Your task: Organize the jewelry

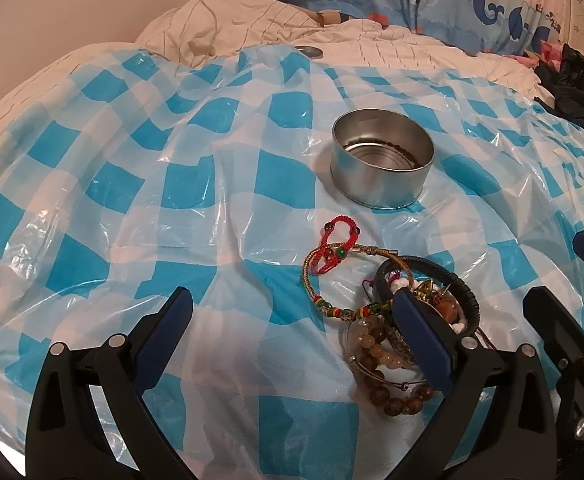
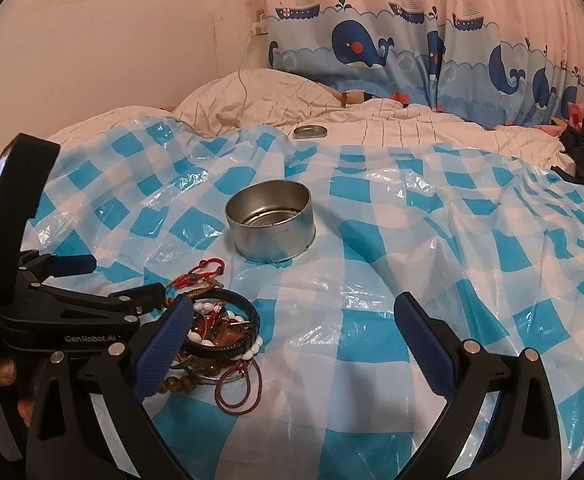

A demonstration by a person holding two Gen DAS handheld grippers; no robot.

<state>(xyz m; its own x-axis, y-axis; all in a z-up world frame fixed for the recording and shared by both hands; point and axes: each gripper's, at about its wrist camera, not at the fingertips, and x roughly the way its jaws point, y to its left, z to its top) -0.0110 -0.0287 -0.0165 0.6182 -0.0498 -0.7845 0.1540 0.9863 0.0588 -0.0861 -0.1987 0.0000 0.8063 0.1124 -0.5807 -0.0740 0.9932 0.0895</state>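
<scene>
I have both grippers over a bed covered by a blue-and-white checked plastic sheet (image 1: 196, 184). The left gripper (image 1: 292, 332) is spread wide and grips nothing. Its right finger (image 1: 420, 332) lies across the jewelry pile (image 1: 392, 344), though I cannot tell whether it touches the pieces. The right gripper (image 2: 292, 344) is likewise spread wide and grips nothing; its left finger (image 2: 164, 344) sits at the edge of the same pile, the rest of it over bare sheet.

The pile rests on the sheet, near the front of an open round metal tin (image 1: 382, 160) and apart from it. It holds a black braided bracelet (image 1: 460, 288), brown bead bracelets (image 1: 388, 384), a white bead strand (image 2: 208, 340) and a dark red cord loop (image 2: 238, 390). A thin multicoloured woven bracelet (image 1: 312, 280) and a red knotted cord (image 1: 334, 242) lie at its far side, towards the tin.

The tin stands upright; I see only a dark trace along its inner base. A flat round lid (image 2: 310, 132) lies well behind it on the white quilt (image 2: 372, 128)
</scene>
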